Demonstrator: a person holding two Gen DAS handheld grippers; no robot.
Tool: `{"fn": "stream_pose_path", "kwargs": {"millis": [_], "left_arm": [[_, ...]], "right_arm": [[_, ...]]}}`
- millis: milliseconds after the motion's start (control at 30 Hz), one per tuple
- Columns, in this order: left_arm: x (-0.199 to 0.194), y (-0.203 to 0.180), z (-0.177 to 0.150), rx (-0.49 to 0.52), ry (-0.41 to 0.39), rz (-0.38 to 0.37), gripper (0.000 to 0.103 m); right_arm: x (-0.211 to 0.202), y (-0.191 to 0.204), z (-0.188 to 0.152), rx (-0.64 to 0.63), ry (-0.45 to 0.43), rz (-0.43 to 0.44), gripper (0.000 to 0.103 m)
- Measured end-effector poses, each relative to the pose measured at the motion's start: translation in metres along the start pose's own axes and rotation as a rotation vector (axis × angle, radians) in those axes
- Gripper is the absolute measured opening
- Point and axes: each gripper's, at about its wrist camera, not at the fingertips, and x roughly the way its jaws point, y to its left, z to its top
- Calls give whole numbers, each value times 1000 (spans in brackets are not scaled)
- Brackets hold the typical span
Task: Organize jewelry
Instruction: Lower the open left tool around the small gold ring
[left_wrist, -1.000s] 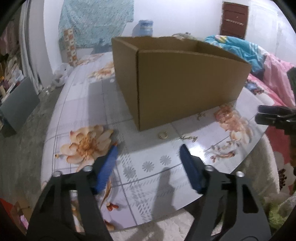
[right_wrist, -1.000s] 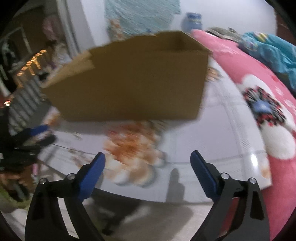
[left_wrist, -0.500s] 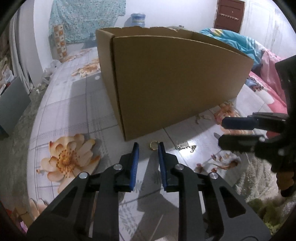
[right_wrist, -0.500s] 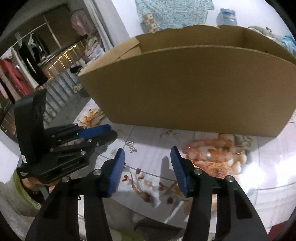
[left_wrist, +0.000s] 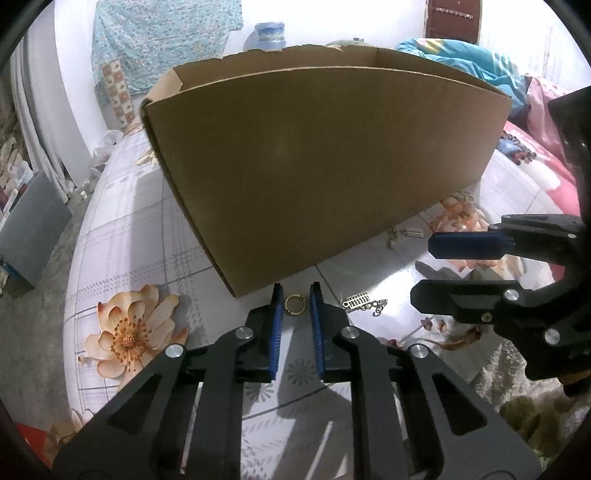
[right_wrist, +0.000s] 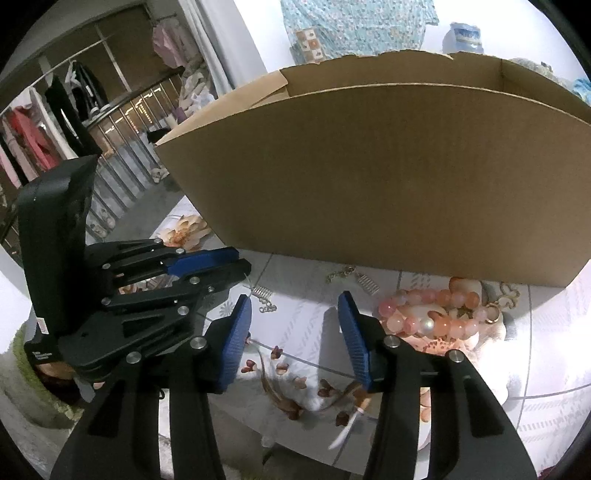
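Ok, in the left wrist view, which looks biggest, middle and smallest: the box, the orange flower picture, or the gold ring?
1. Box, by far the biggest.
2. Flower print on the table.
3. Ring, tiny, lying between the left gripper fingers.
Nearness to the camera doesn't change this order.

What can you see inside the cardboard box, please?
Only the upper inner walls of the box show, plain brown cardboard, seen over the rim. Its near wall hides the floor, so whether any jewelry lies inside cannot be told from either wrist view.
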Motion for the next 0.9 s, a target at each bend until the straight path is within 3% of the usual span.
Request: {"fn": "stream_pose_path", "kwargs": {"millis": [467,900], "left_arm": [[-12,15,-7,-54,-20,-30,10],[-26,35,-19,-104,-74,-45,10]], "right_arm": [[-14,0,-2,-14,-27,-9,43],[16,26,10,-200,78,-53,33]]}}
